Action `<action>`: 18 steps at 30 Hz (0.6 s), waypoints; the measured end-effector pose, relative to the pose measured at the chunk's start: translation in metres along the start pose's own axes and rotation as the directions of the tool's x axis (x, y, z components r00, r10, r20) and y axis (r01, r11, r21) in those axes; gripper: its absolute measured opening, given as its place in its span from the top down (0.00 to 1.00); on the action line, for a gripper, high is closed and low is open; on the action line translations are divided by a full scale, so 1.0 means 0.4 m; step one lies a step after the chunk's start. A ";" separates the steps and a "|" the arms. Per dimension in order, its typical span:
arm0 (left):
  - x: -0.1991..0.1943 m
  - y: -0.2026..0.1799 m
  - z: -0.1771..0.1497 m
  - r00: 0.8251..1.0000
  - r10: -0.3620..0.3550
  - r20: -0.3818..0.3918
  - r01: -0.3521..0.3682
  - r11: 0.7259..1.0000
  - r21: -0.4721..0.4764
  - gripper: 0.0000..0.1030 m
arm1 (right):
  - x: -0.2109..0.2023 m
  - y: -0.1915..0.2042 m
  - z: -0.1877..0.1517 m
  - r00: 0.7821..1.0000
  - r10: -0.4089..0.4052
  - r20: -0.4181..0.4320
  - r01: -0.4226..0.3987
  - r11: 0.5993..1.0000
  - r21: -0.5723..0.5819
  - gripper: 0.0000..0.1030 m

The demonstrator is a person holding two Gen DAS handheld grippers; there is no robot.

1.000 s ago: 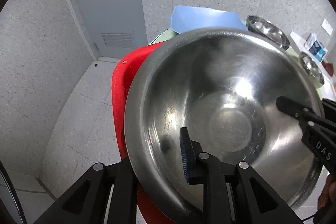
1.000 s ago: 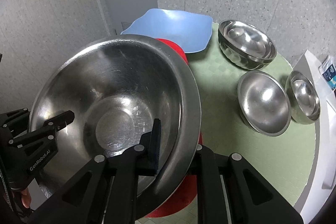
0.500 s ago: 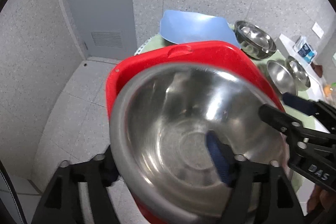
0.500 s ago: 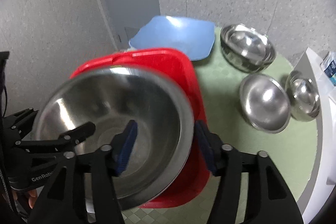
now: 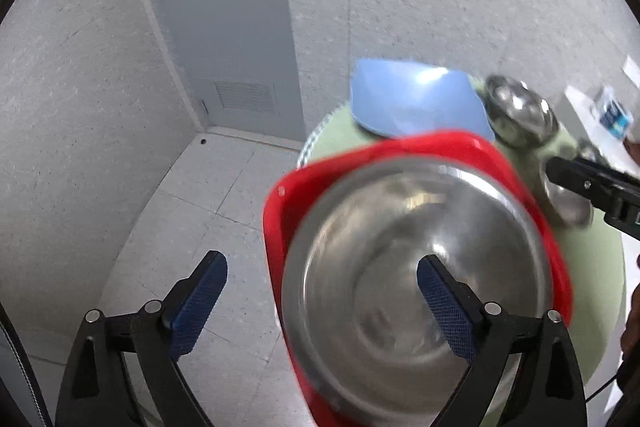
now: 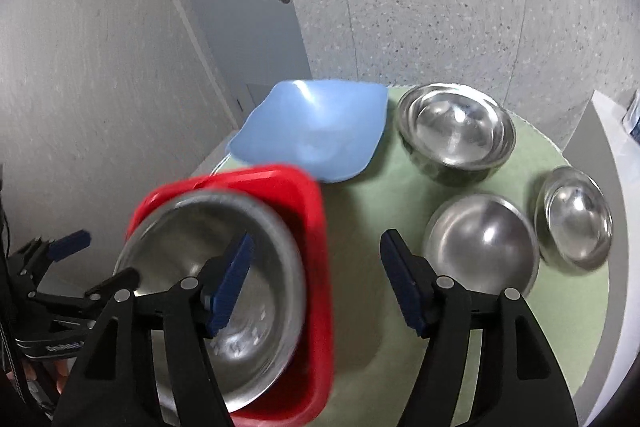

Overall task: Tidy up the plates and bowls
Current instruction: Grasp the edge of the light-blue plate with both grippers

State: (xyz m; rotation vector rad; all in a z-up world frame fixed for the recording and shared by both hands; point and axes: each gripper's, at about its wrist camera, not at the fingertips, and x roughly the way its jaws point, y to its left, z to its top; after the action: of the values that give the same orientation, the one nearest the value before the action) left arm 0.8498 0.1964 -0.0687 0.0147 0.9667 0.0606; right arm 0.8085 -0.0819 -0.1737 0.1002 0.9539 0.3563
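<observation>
A large steel bowl [image 5: 412, 287] sits inside a red plastic tub [image 5: 280, 223] at the table's near left edge; it also shows in the right wrist view [image 6: 240, 291] in the red tub [image 6: 316, 239]. My left gripper [image 5: 322, 303] is open and above the bowl's left rim, holding nothing. My right gripper [image 6: 316, 279] is open above the tub's right rim, holding nothing. A blue square plate [image 6: 316, 131] lies behind the tub. A stack of steel bowls [image 6: 456, 135] stands at the back.
The round table has a pale green cover [image 6: 372, 307]. An upturned steel bowl [image 6: 480, 247] and a small steel bowl [image 6: 576, 223] sit at the right. A white ledge [image 6: 616, 163] borders the table on the right. A grey door [image 5: 224, 7] and floor lie to the left.
Both grippers were shut on the large bowl's rim and lowered it into the red tub. Both have opened and drawn back and up from it.
</observation>
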 end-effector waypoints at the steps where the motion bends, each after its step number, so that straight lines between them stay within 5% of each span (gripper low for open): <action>1: 0.007 -0.004 0.013 1.000 -0.001 0.003 0.001 1.000 -0.008 0.09 | 0.013 -0.019 0.017 1.000 0.008 0.000 -0.008 1.000 0.011 0.34; 8: 0.110 -0.045 0.168 0.999 -0.051 -0.015 0.050 0.997 -0.056 0.09 | 0.131 -0.099 0.114 0.997 0.066 -0.051 -0.063 0.996 0.060 0.34; 18: 0.346 -0.103 0.308 0.977 0.012 -0.213 -0.007 1.000 0.020 0.18 | 0.322 -0.147 0.170 0.981 0.111 -0.162 -0.094 0.990 0.107 0.36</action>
State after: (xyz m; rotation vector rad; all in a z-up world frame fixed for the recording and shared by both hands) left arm 1.0314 0.1652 -0.1143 0.0314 1.1816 0.0624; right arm 0.9464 -0.0884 -0.2487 0.2134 1.1358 0.4174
